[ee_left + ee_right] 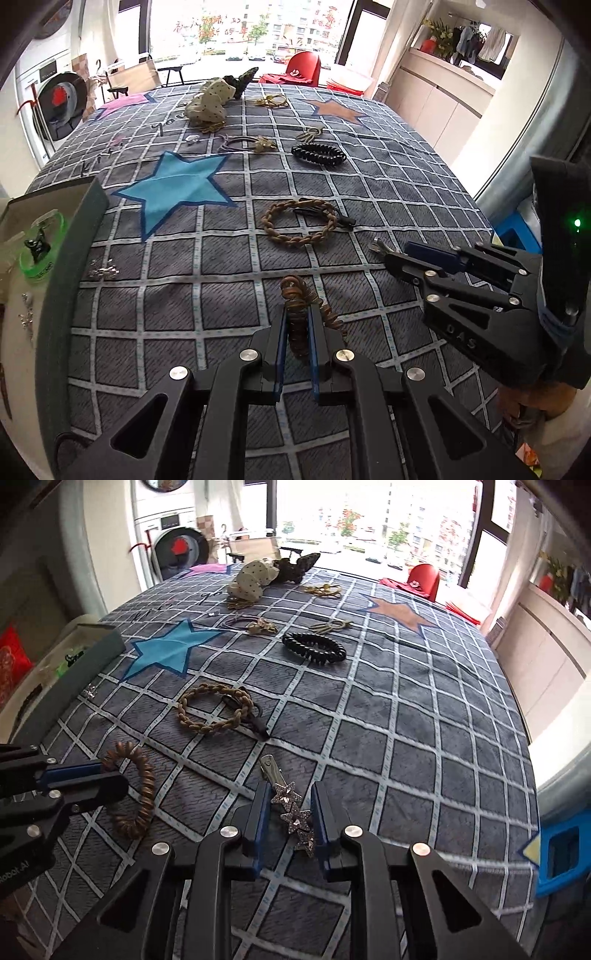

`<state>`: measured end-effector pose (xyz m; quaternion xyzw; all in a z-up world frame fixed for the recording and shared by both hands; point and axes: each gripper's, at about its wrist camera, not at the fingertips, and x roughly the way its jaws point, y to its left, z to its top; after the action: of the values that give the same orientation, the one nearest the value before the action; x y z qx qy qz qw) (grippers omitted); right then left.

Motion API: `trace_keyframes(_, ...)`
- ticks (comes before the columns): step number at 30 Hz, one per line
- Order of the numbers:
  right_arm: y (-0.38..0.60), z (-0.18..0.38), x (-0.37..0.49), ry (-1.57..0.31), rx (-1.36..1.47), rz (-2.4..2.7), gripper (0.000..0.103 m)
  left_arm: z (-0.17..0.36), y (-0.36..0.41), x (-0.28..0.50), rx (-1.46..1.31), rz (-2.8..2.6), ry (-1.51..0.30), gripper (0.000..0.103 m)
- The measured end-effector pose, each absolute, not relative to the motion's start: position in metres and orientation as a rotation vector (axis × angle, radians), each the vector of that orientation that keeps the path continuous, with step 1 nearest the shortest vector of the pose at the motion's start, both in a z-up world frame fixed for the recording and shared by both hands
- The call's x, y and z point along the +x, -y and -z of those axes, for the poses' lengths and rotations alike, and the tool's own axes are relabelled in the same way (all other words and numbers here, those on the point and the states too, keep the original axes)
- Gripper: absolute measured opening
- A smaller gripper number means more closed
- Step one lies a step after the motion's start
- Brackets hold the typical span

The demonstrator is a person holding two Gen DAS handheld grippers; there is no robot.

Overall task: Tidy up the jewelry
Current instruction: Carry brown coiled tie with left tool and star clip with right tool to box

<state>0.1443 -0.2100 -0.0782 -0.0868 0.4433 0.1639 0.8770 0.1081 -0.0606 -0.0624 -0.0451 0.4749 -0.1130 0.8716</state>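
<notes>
1. Left gripper (297,325): clenched on a brown spiral hair tie (298,321), pads squeezing one side of the coil; rest of the ring lies on the checked cloth (207,306), seen from the right wrist cam.
2. Right gripper (289,805): jaws straddle a star-studded hair clip (291,810) w/ a small gap each side, so not gripping it; clip lies on the cloth, metal tip pointing away.
3. Braided tan bracelet (214,710) w/ a black clip (243,710) across it, mid-cloth, beyond both grippers.
4. Black spiral hair tie (314,648) farther back, near the blue star patch (166,650).
5. Open jewelry box (66,229) at the left edge; green bangle (40,251) inside.
6. Dotted scrunchie (208,99) at the far end.
</notes>
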Motion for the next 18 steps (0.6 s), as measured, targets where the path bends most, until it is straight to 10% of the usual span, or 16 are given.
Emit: trace_keyframes(18, 0.221, 0.061, 0.099, -0.970, 0.091, -0.340, 0.024, 0.043, 0.031, 0.070, -0.114, 0.227, -0.948, 0.012)
